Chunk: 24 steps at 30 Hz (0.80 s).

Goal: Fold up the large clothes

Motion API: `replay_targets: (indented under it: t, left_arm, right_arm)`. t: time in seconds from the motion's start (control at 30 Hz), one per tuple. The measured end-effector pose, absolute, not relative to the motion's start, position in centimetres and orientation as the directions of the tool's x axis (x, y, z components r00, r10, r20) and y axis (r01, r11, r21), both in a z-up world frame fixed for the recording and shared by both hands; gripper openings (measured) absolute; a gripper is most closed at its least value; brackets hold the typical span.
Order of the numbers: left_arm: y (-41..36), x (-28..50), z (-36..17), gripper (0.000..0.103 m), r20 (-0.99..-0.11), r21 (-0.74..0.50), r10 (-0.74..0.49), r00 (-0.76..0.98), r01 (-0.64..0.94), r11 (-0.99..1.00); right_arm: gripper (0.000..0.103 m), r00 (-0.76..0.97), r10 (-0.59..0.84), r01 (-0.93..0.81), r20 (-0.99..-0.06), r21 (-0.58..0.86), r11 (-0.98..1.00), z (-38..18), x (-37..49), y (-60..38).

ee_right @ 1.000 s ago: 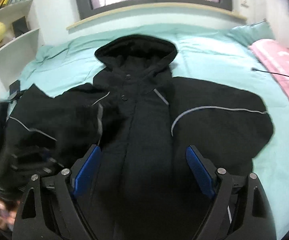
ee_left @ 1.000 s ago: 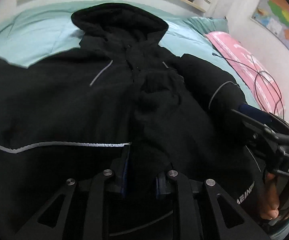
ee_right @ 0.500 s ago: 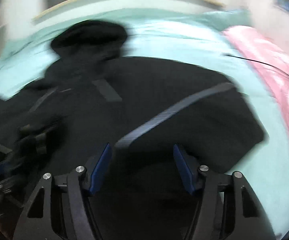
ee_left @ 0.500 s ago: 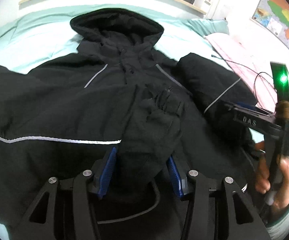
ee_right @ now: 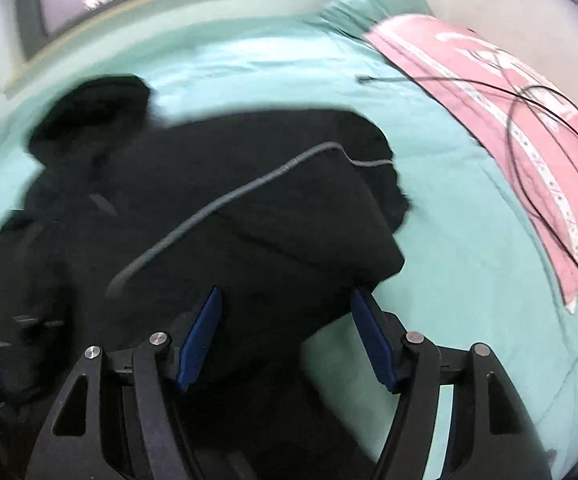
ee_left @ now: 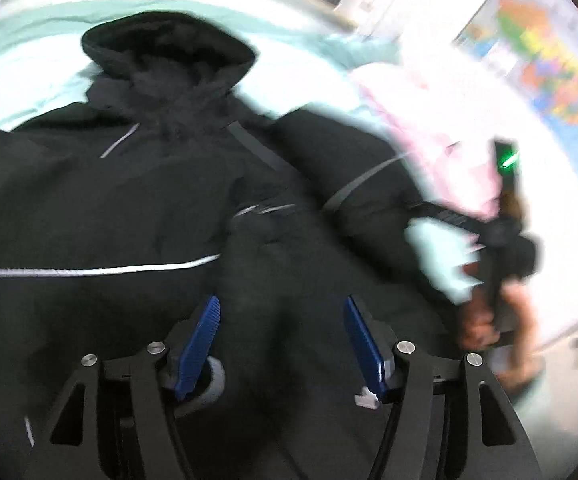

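Black hooded padded jacket (ee_left: 121, 200) spread flat for folding; left gripper (ee_left: 281, 332) wide, empty above it; right gripper (ee_right: 285, 332) wide over jacket's sleeve edge.

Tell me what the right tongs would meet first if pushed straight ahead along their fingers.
Most likely the black jacket's sleeve, which fills the space just ahead of the open right tongs. Its grey piping runs across that path. Depth is unclear, but no other object shows before the fabric.
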<state>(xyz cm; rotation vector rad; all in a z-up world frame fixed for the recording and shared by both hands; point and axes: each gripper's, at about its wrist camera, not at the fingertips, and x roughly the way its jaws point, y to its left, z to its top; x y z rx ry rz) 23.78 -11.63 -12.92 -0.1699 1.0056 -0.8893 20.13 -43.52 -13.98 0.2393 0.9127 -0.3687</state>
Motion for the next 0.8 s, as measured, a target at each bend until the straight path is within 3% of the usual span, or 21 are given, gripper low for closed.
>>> replay_targets:
  t: [0.07, 0.13, 0.23, 0.37, 0.5, 0.53, 0.57, 0.6, 0.63, 0.67, 0.8]
  left_arm:
    - [-9.7, 23.1, -11.0, 0.071, -0.599, -0.565, -0.775, 0.203, 0.579, 0.588]
    - [-7.1, 22.3, -8.8, 0.073, -0.573, -0.543, -0.779, 0.253, 0.595, 0.593]
    - [-3.3, 21.9, -7.2, 0.073, -0.576, -0.469, -0.732, 0.363, 0.587, 0.66]
    - [2.3, 23.3, -7.2, 0.073, -0.606, -0.419, -0.619, 0.5, 0.461, 0.783]
    - [5.4, 25.1, -8.8, 0.073, -0.656, -0.389, -0.511, 0.556, 0.332, 0.86]
    - [6.1, 25.8, -9.3, 0.073, -0.659, -0.401, -0.502, 0.56, 0.303, 0.865]
    - [6.4, 26.1, -9.5, 0.073, -0.658, -0.407, -0.499, 0.563, 0.292, 0.866]
    - [6.4, 26.5, -9.6, 0.073, -0.66, -0.404, -0.492, 0.567, 0.284, 0.869]
    - [6.3, 26.8, -9.5, 0.073, -0.664, -0.392, -0.481, 0.573, 0.281, 0.876]
    - [5.8, 27.1, -9.2, 0.073, -0.668, -0.374, -0.468, 0.579, 0.283, 0.883]
    - [3.3, 28.5, -8.7, 0.072, -0.68, -0.348, -0.481, 0.553, 0.334, 0.876]
  right_arm:
    - [0.077, 0.602, -0.161, 0.365, -0.782, 0.09, 0.927, -12.3, 19.0, -42.0]
    - [0.079, 0.637, -0.11, 0.311, -0.763, 0.124, 0.942, -10.9, 18.4, -40.2]
    - [0.08, 0.652, 0.061, 0.197, -0.755, 0.247, 0.949, -10.0, 19.2, -37.5]
    - [0.08, 0.592, 0.258, 0.1, -0.764, 0.387, 0.917, -11.5, 22.4, -33.4]
    - [0.08, 0.496, 0.13, 0.191, -0.858, 0.254, 0.948, -15.1, 26.4, -29.8]
    - [0.077, 0.461, 0.174, 0.193, -0.87, 0.29, 0.937, -16.8, 27.1, -29.4]
    - [0.056, 0.421, 0.251, 0.177, -0.872, 0.35, 0.92, -18.3, 27.6, -29.1]
    - [0.054, 0.384, 0.294, 0.161, -0.875, 0.377, 0.912, -19.4, 28.1, -28.6]
    - [0.041, 0.4, 0.257, 0.135, -0.88, 0.335, 0.933, -19.1, 27.5, -27.8]
    - [0.035, 0.439, 0.213, 0.104, -0.873, 0.284, 0.953, -18.1, 27.2, -27.4]
    - [0.034, 0.625, -0.018, 0.116, -0.781, 0.069, 0.991, -11.0, 24.9, -29.0]
